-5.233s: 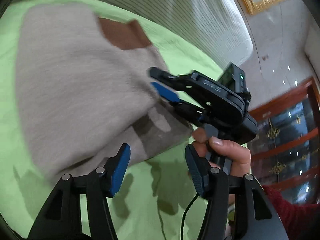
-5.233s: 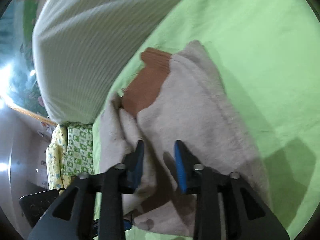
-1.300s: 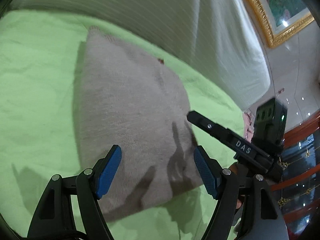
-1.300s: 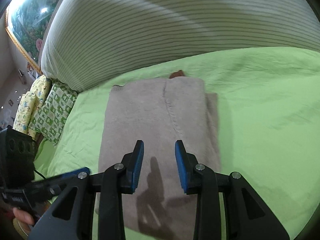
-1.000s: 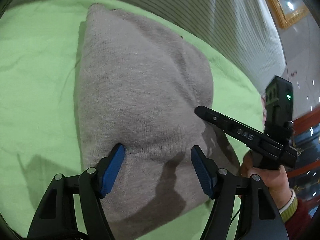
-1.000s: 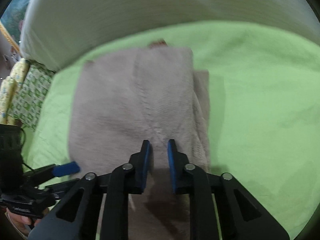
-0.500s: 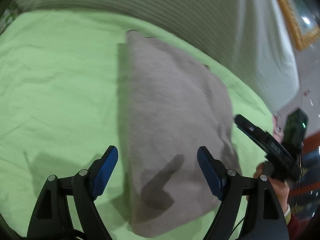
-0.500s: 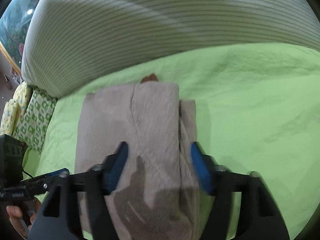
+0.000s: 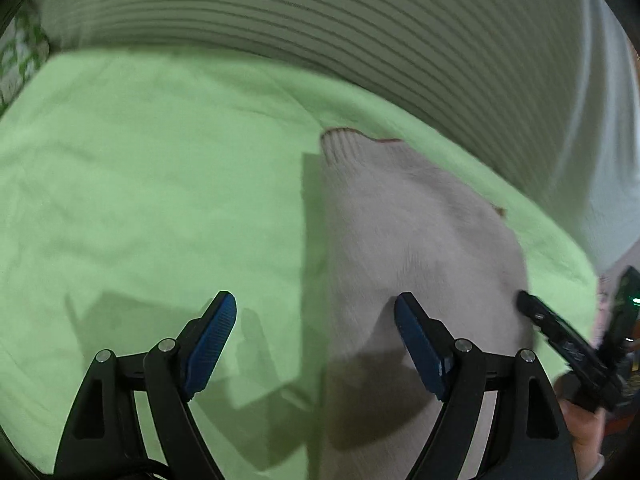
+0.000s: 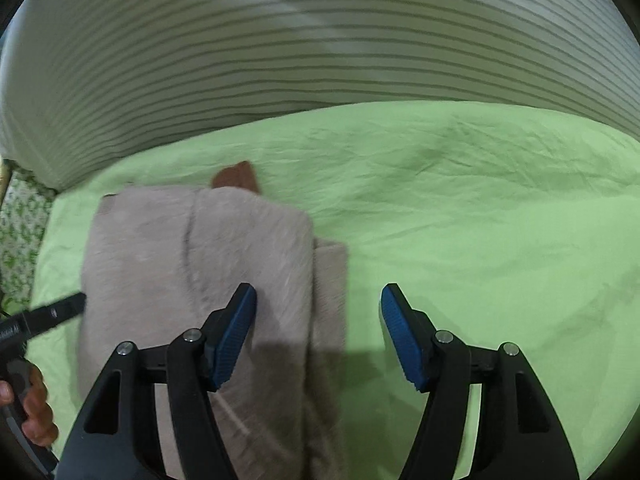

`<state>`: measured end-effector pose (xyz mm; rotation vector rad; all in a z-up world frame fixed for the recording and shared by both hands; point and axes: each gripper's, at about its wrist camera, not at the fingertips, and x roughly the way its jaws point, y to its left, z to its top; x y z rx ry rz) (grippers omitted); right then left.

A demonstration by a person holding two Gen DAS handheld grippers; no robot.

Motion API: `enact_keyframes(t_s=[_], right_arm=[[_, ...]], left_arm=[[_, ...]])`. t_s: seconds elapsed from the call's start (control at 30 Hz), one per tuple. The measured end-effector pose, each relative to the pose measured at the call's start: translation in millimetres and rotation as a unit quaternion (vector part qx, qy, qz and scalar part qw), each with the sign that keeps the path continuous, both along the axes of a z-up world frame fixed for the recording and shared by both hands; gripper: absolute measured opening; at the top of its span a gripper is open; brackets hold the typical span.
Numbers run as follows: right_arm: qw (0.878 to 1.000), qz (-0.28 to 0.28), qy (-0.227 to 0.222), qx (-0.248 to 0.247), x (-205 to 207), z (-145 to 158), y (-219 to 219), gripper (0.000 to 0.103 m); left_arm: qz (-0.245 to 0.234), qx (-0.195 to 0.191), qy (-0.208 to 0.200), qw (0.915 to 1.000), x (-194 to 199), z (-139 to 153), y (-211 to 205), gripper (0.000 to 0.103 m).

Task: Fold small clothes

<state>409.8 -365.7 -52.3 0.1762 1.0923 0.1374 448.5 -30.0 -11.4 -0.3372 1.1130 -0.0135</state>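
A folded beige knit garment (image 9: 416, 248) lies flat on the green bed sheet (image 9: 140, 184). In the right wrist view the garment (image 10: 208, 264) lies left of centre, with a brown patch (image 10: 236, 178) at its far edge. My left gripper (image 9: 316, 340) is open and empty, above the garment's left edge. My right gripper (image 10: 318, 328) is open and empty, above the garment's right edge. Each gripper shows at the edge of the other's view: the right one (image 9: 560, 340) and the left one (image 10: 44, 320).
A large striped white pillow (image 10: 320, 48) runs along the far side of the bed. A green patterned cushion (image 10: 16, 232) lies at the far left. The green sheet (image 10: 500, 220) stretches to the right of the garment.
Both grippers have let go of the garment and pulled back from it. The right gripper's jaws have opened wide. The garment now lies folded and still on the sheet.
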Motion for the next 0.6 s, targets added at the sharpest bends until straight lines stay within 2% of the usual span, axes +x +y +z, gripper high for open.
enact_keyframes(t_s=[0.07, 0.17, 0.27, 0.37, 0.5, 0.6], right_arm=[[1.000, -0.005, 0.001, -0.001, 1.1, -0.3, -3.8, 0.066], [0.999, -0.011, 0.001, 0.038, -7.0, 8.8, -14.8, 0.066], [0.995, -0.009, -0.009, 0.103, -29.5, 21.0, -32.1, 0.066], [0.989, -0.004, -0.005, 0.151, -54.1, 25.2, -44.4, 0.066], [0.985, 0.021, 0.022, 0.168, -80.8, 15.7, -45.0, 0.066], [0.986, 0.029, 0.042, 0.158, -88.5, 3.1, -40.6, 0.066]], left_arm=[[-0.008, 0.023, 0.014, 0.9996, 9.7, -8.1, -4.7, 0.083], [-0.012, 0.007, 0.014, 0.9998, 5.1, -4.8, -1.7, 0.082], [-0.016, -0.041, 0.018, 0.9988, -11.9, 1.2, 4.5, 0.082], [-0.023, -0.097, 0.035, 0.9944, -37.5, -0.3, 6.0, 0.083], [-0.040, -0.150, 0.062, 0.9860, -68.6, -10.7, -2.0, 0.084], [-0.041, -0.156, 0.082, 0.9835, -83.2, -22.9, -8.7, 0.086]])
